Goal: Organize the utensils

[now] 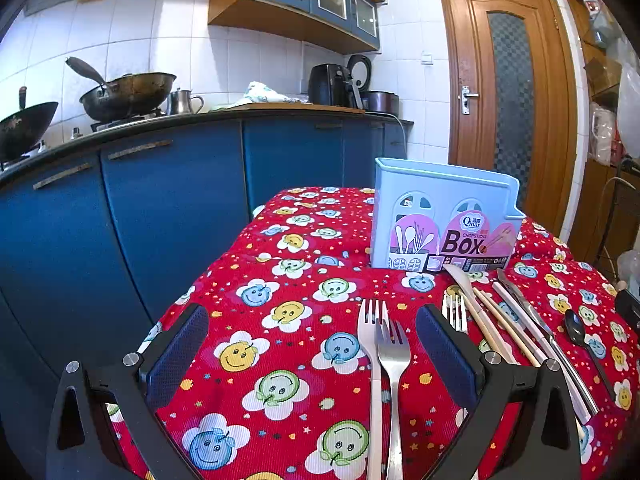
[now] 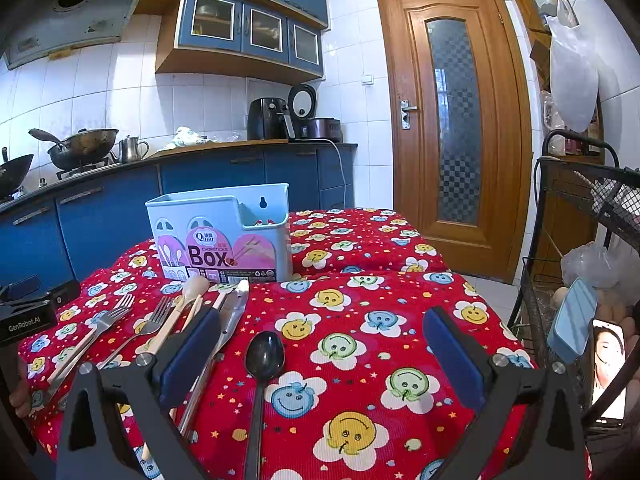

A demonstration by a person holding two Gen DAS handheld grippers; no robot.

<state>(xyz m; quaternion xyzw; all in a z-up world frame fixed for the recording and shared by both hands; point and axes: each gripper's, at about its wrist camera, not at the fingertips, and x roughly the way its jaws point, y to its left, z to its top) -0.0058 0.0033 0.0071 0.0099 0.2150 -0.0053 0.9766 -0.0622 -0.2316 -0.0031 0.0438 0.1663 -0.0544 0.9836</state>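
A pale blue utensil box (image 1: 444, 216) (image 2: 224, 232) stands upright on the red smiley tablecloth (image 1: 280, 320). In front of it lie two forks (image 1: 386, 352), a third fork (image 1: 455, 312), chopsticks (image 1: 500, 328), a white knife (image 1: 464, 280), a steel knife (image 1: 536, 316) and a dark spoon (image 1: 576, 330) (image 2: 262, 356). My left gripper (image 1: 312, 344) is open just above the cloth, the two forks lying between its fingers. My right gripper (image 2: 322, 348) is open too, with the dark spoon between its fingers near the left one. The left gripper's body (image 2: 28, 312) shows at the far left of the right wrist view.
Blue kitchen cabinets (image 1: 160, 200) with woks (image 1: 128, 94) on the stove run along the left and back. A wooden door (image 2: 456, 120) is behind the table. A black wire rack (image 2: 580, 240) with bags and a phone (image 2: 606, 372) stands close to the table's right edge.
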